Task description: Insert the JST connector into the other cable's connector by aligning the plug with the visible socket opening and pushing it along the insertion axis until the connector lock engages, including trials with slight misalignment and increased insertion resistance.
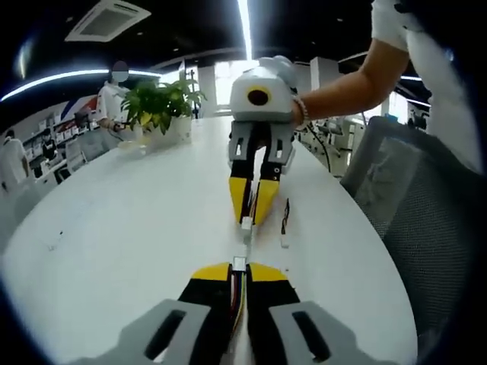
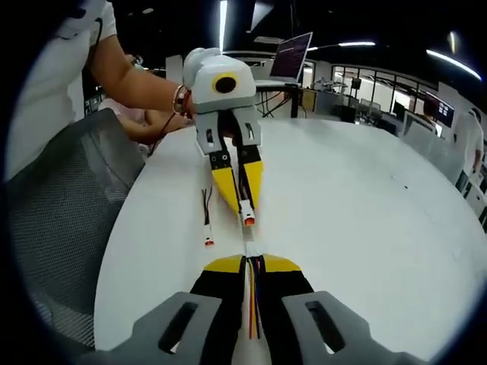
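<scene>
White table (image 1: 114, 228), connectors tip to tip between both clamped grippers.

Spare cable (image 1: 284, 222) lies on the table (image 1: 114, 228) beside the two facing connectors (image 1: 243, 242) (plant (image 1: 160, 103) behind)

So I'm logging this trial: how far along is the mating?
Done: each tongs is shut on a cable, left tongs and right tongs, ends facing. In hand: lining up plug and socket, a small gap between them. Left: push in until the lock engages. A spare cable lies aside.
</scene>
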